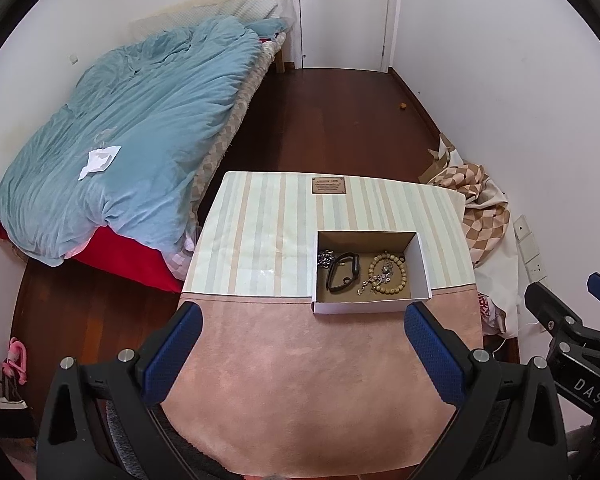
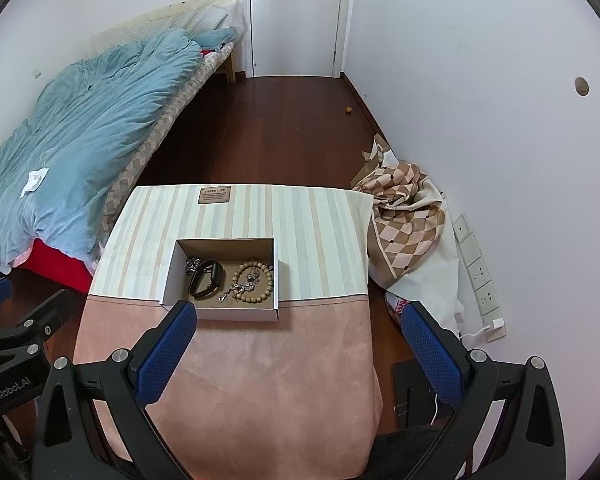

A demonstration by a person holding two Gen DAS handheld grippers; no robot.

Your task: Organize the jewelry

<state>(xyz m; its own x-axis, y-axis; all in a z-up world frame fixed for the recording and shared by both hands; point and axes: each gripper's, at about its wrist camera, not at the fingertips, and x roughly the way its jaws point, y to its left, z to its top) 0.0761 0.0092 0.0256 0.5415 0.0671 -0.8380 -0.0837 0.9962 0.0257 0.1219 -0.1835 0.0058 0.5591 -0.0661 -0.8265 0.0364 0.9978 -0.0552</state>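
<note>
Both the left claw (image 1: 302,336) and right claw (image 2: 298,334) hang spread and empty, just short of the box (image 2: 220,314) on the counter (image 2: 228,380). Inside it, the bead bracelet (image 2: 256,282) seems tangled with a chain (image 2: 236,290); lifting one could drag both.

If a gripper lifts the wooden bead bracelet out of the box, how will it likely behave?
The bead bracelet looks strung, so it would probably sag rather than keep its ring shape. A silver chain lies across it and may snag and come along. Round beads could slip between the pads. Both grippers, left and right, are open.
</note>
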